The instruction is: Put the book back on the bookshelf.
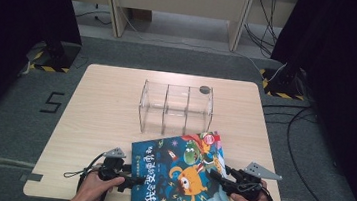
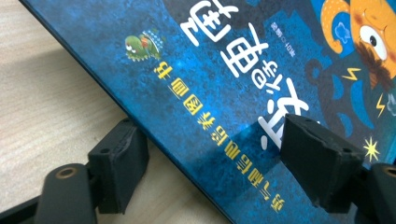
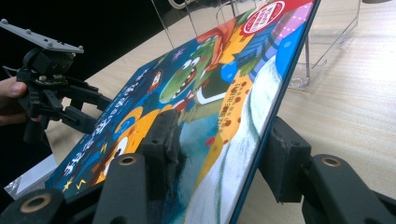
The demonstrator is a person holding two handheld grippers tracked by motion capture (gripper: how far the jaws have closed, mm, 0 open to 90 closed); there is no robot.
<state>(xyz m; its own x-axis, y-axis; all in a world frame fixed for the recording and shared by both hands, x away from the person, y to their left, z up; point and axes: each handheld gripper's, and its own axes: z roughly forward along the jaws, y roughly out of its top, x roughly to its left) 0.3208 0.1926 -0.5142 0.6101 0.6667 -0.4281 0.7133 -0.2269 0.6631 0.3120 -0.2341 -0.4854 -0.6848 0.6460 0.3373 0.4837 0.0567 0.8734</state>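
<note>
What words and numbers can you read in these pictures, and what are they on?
"5": black figure on the grey floor left of the table.
"我会变勇敢" (roughly; the strokes are hard to make out): big white title on the blue book.
Smaller yellow line beside the title: too blurred to read.
Red round badge at the book's corner: white writing too small to read.
White label on the cover: too blurred to read.
</note>
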